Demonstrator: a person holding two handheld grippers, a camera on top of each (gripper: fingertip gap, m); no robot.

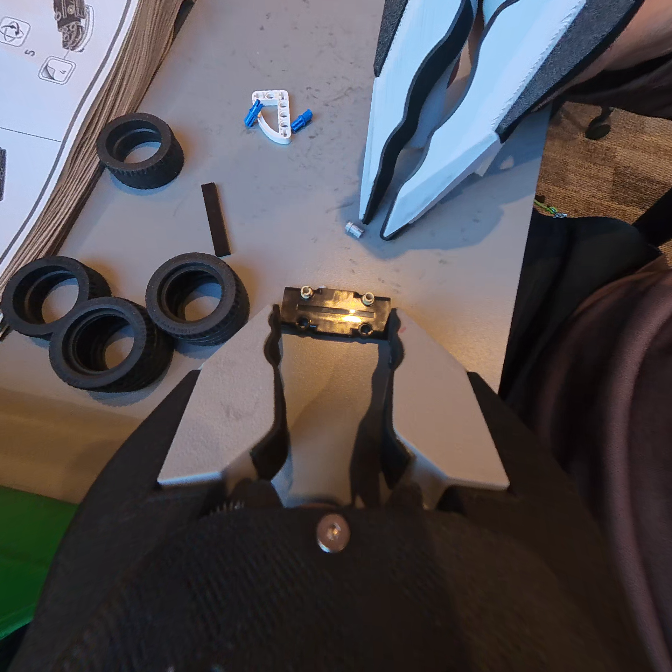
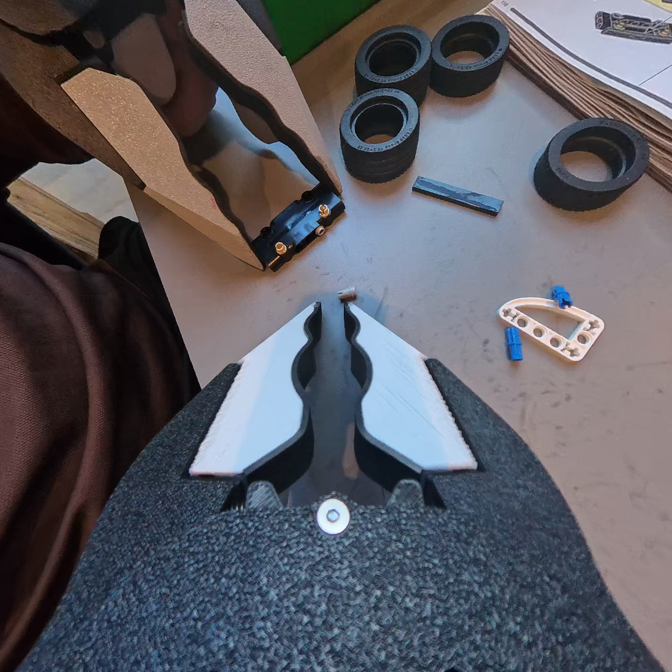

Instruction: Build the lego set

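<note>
Left gripper (image 1: 336,315) tilted down, clamping glossy black block (image 1: 336,312) – right gripper (image 2: 332,304) tips narrowly parted, empty, beside small grey stud (image 2: 346,293) on matte table (image 2: 436,254).

black block (image 1: 336,313) with two tan pins | clamped in left claw (image 1: 336,322) | grey bush (image 1: 354,229) loose on table

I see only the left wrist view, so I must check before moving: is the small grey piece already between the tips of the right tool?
Observer: No. The grey piece lies on the table just beyond the right tool, ungripped.
Operator: Is the gap in line with it?
Observer: Nearly; it sits slightly toward the right-hand fingertip.
Operator: What is on the black block's far face?
Observer: One small grey pin, below the tan pins; the left tool holds the block.
</note>
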